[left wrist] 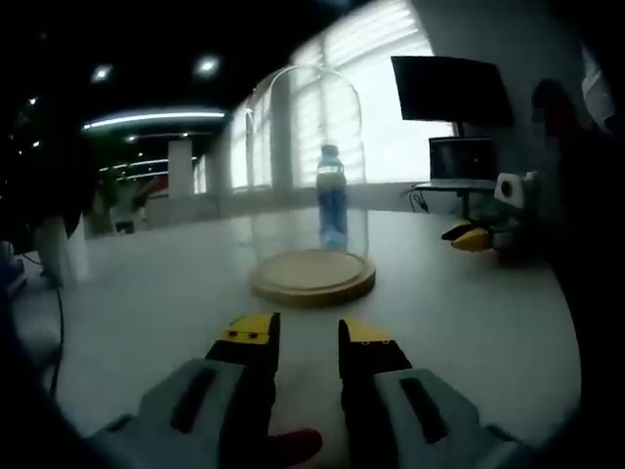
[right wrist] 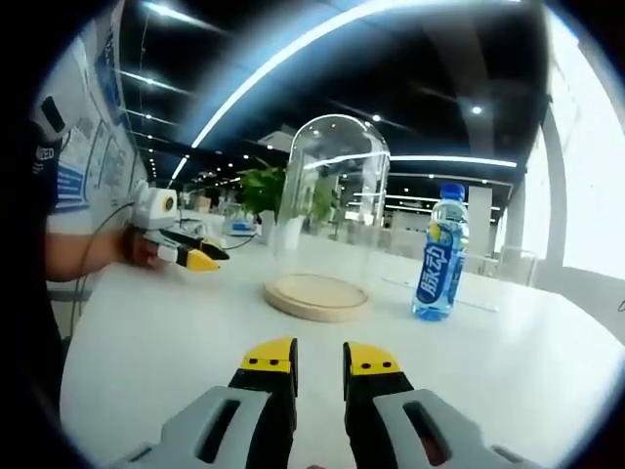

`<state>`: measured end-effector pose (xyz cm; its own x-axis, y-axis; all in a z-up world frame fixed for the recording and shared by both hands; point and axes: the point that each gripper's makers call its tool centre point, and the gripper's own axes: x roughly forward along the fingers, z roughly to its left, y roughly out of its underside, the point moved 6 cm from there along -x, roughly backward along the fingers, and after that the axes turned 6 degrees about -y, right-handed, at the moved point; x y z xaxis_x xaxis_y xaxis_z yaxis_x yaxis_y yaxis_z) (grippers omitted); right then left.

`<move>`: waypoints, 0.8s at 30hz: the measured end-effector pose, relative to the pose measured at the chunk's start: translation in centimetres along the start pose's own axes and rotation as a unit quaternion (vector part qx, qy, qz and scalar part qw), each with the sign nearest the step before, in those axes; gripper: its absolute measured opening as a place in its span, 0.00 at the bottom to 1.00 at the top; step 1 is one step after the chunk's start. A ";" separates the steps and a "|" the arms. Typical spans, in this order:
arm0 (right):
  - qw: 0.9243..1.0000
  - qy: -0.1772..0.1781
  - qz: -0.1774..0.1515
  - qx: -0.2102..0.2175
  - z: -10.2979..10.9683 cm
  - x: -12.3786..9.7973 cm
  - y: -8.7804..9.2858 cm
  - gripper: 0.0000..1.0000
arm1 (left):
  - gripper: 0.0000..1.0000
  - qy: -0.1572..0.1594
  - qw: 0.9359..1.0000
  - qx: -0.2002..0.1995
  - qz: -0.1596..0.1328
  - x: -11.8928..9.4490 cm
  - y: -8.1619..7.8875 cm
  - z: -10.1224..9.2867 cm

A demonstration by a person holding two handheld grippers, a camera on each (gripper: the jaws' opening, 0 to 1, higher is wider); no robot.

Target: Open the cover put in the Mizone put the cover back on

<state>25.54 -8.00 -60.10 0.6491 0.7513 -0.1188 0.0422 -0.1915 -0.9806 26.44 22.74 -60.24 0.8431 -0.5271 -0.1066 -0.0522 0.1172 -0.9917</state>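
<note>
Tall clear glass dome cover (right wrist: 332, 200): smooth, glossy, see-through, catching streaks of the ceiling lights.
Round pale wooden base (right wrist: 316, 296): light, matt, unvarnished-looking wood.
Blue Mizone bottle (right wrist: 440, 256): clear shiny plastic with a glossy blue and yellow label wrap and a blue plastic cap.
White counter (right wrist: 508, 371): smooth, faintly sheened surface.
Left gripper (left wrist: 307, 340): matt grey plastic body, black jaws, yellow plastic tips.
Right gripper (right wrist: 319, 360): the same grey, black and yellow plastic, dull finish.

White "脉动" on bottle (right wrist: 438, 260) label
</note>
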 end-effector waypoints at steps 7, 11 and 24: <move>1.000 -0.001 0.000 -0.001 0.0 0.0 0.0 0.12 | 0.19 -0.002 1.000 0.010 0.004 0.0 0.1 -0.1; 1.000 -0.005 -0.004 0.001 0.1 0.0 -0.2 0.12 | 0.19 -0.003 1.000 0.020 0.003 -0.2 0.1 -0.3; 1.000 0.001 -0.010 0.007 0.0 0.0 -0.4 0.15 | 0.20 0.008 1.000 0.002 -0.002 -0.3 -0.1 -0.4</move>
<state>25.53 -7.91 -59.75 0.6505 0.7530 -0.0994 0.0440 -0.1680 -0.9848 25.98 22.54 -60.17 0.8351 -0.5401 -0.1044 -0.0472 0.1187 -0.9918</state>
